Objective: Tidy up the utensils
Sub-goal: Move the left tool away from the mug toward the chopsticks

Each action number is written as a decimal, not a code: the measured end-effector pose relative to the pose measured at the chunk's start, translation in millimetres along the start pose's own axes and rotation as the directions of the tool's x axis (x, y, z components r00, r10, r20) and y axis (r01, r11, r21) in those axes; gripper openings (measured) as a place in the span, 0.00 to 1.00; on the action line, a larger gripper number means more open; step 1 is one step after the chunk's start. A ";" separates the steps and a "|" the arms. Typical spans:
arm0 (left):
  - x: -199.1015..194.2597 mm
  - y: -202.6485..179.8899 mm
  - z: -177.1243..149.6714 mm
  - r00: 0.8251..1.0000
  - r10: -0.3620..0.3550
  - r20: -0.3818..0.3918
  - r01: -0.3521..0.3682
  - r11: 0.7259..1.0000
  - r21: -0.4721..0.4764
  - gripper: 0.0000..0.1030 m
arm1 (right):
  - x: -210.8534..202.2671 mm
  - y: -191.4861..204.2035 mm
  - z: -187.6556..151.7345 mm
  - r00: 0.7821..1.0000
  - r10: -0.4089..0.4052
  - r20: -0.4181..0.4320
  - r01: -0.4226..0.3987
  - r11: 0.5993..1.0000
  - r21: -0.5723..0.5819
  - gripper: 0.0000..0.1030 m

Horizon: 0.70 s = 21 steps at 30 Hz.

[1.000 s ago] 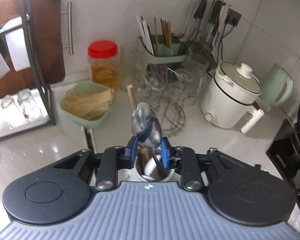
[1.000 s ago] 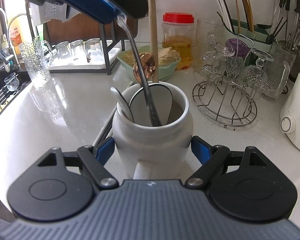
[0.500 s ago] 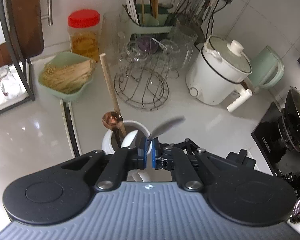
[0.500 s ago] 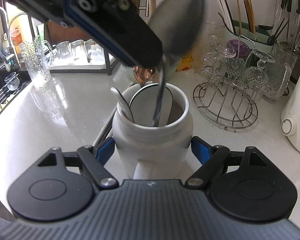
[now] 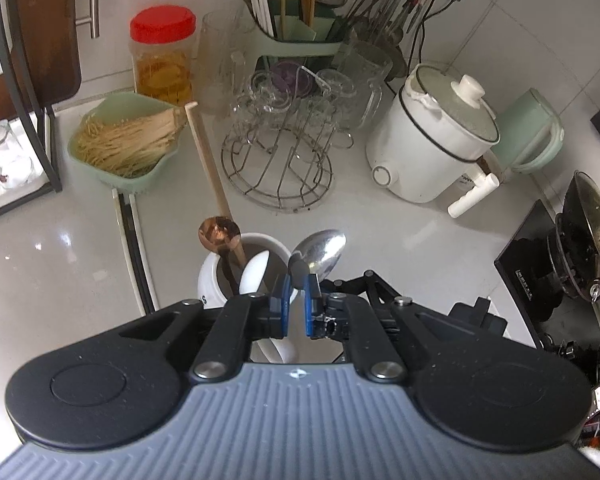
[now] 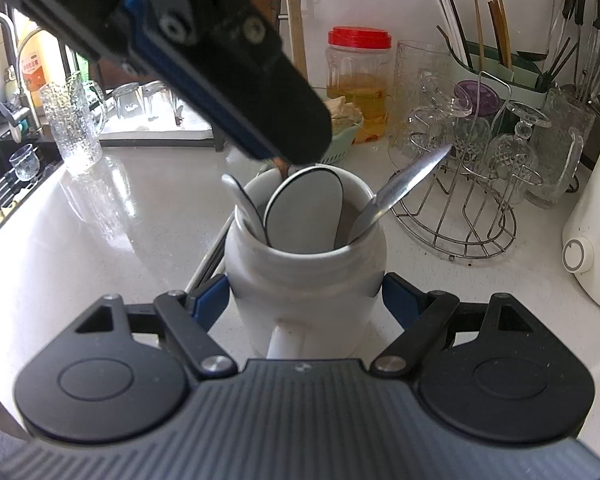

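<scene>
Your right gripper (image 6: 303, 300) is clenched on the round white ceramic jar (image 6: 303, 272), one blue pad pressed to each side of its belly and its handle facing you. The jar stands on the glossy pale stone counter (image 6: 100, 240). Your left gripper (image 5: 296, 308) hangs just above the jar's mouth with its pads drawn almost together, a narrow slit between them and nothing in it. The shiny steel spoon (image 6: 403, 188) is free of it: it stands in the jar, leaning on the right of the rim with its bowl up. In the jar with it are a white black-edged ladle (image 6: 303, 208), a copper-coloured spoon (image 5: 218, 232) and a long pale wooden stick (image 5: 208, 160). Behind the jar to the right stands a round wire rack of upturned glasses (image 6: 459, 216), and beyond that a mint-green caddy of chopsticks (image 5: 300, 46) against the white tiled wall (image 5: 519, 20). Straight behind the jar sit a pale green basket (image 5: 132, 184) of straw-coloured strands and a clear red-lidded plastic jar (image 6: 357, 76). Far right of the jar are a white electric pot (image 5: 427, 148), a mint kettle (image 5: 535, 132) and a black hob (image 5: 539, 264); far left, a dark sink (image 6: 4, 184).
</scene>
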State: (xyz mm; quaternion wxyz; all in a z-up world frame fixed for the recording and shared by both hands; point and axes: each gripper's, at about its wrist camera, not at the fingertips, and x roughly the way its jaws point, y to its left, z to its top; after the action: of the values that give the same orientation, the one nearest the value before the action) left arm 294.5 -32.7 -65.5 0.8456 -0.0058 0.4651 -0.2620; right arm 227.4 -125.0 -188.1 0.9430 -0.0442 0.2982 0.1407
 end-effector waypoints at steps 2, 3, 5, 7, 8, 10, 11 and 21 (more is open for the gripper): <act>-4.1 1.9 -0.8 1.000 0.006 0.014 -0.006 1.000 -0.003 0.11 | 0.1 0.7 0.2 1.000 -0.003 0.000 0.003 1.000 0.002 0.83; -6.9 3.1 -1.5 1.000 0.007 0.022 -0.007 1.000 -0.006 0.18 | 0.2 0.8 0.4 1.000 -0.005 -0.001 0.005 1.000 0.004 0.83; -13.4 6.6 -4.0 0.999 0.020 0.049 -0.020 1.000 -0.011 0.31 | 0.3 1.4 0.6 1.000 -0.008 -0.002 0.008 1.000 0.007 0.83; -19.7 10.2 -6.8 0.997 0.034 0.071 -0.033 0.999 -0.013 0.35 | 0.4 1.8 0.6 1.000 -0.012 -0.002 0.012 1.000 0.010 0.83; -23.3 12.7 -8.5 0.995 0.044 0.085 -0.043 0.999 -0.016 0.36 | 0.5 2.2 0.7 1.000 -0.014 -0.002 0.014 1.000 0.012 0.83; -30.1 17.8 -11.4 0.992 0.059 0.112 -0.057 0.998 -0.024 0.37 | 0.8 2.7 0.9 1.000 -0.017 -0.002 0.017 1.000 0.015 0.83; -33.2 20.6 -12.9 0.990 0.068 0.124 -0.065 0.998 -0.027 0.37 | 1.1 2.9 1.3 1.000 -0.019 -0.002 0.019 1.000 0.018 0.83; -44.0 57.1 -32.2 0.969 0.165 0.182 -0.149 0.984 -0.096 0.38 | 1.6 7.6 1.9 0.999 -0.045 -0.007 0.046 0.998 0.041 0.83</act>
State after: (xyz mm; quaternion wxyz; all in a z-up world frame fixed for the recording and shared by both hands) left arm 275.1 43.9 -63.7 0.9031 -0.0284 0.3918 -0.1733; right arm 227.5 -117.1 -187.5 0.9458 -0.0318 0.3029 0.1129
